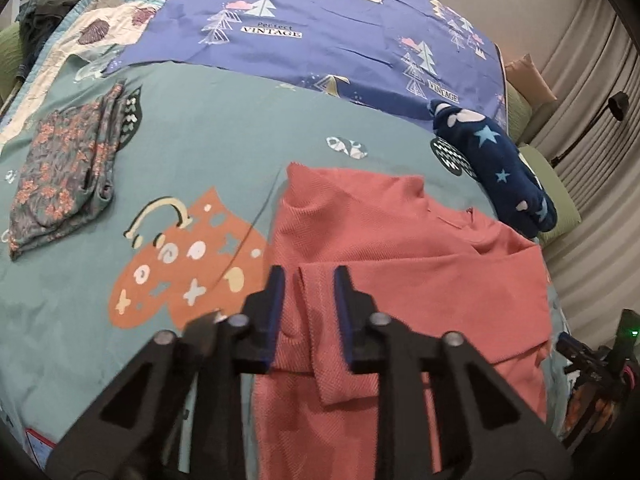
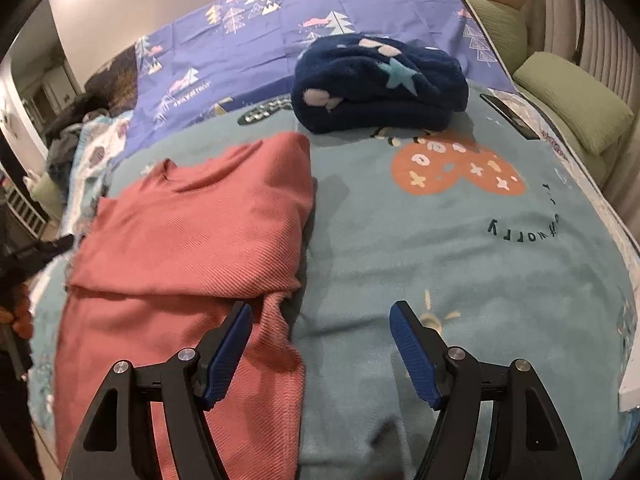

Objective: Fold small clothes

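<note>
Salmon-pink ribbed knit garment [image 1: 400,248] lay partly folded on the teal printed blanket [image 2: 460,264], one sleeve folded across it. Left gripper [image 1: 309,280] straddled that sleeve, jaws parted, likely to grasp it; right gripper [image 2: 320,316] hung wide open at the garment's edge. No containers present; folded navy star-print fleece [image 2: 380,84] and grey floral garment [image 1: 64,168] lay apart.

left gripper [image 1: 308,280] sits open right over a folded sleeve of the coral sweater [image 1: 400,248], floral garment [image 1: 64,168] way off left.
</note>
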